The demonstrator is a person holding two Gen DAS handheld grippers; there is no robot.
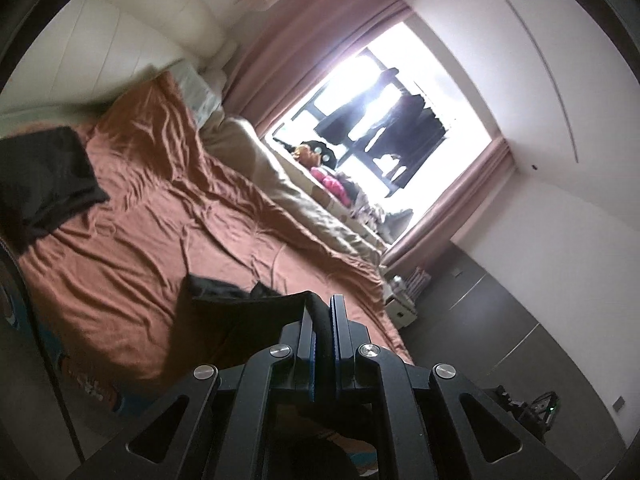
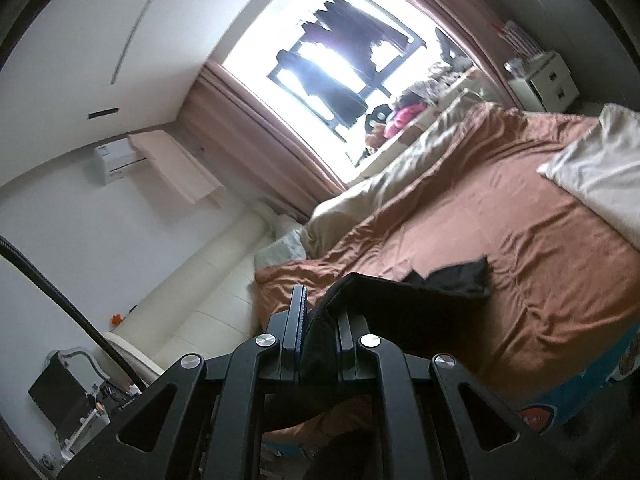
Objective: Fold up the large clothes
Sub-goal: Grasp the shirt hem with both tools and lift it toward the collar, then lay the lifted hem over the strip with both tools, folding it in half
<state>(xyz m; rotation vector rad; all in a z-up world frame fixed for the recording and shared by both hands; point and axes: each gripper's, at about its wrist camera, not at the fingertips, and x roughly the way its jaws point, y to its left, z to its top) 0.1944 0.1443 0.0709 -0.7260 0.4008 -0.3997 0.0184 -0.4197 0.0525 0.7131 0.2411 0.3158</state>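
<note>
Left wrist view: the left gripper (image 1: 323,322) has its 2 fingers clenched on a thick fold of the large black fabric garment (image 1: 240,320), which runs between the pads and spreads away to the left, lifted above the wrinkled rust-brown bed cover (image 1: 160,220). A far corner of the garment pokes up just beyond the fingertips. A second dark folded cloth (image 1: 44,176) lies well apart, near the bed's head end. The step in hand looks like carrying a held edge across for a fold. To do it well, this gripper should travel level with the other one, keep the edge taut but not stretched, and lower the cloth flat before letting go.

Right wrist view: the right gripper (image 2: 320,320) likewise grips a bunched edge of the same black garment (image 2: 400,312), the cloth pinched between the 2 fingers and trailing to the right, where its far end (image 2: 460,276) drapes toward the bed cover (image 2: 520,220). A pale cream pillow (image 2: 600,176) sits near the far side, clear of the landing area. Both grasps seem deep, so slipping looks unlikely.
</note>
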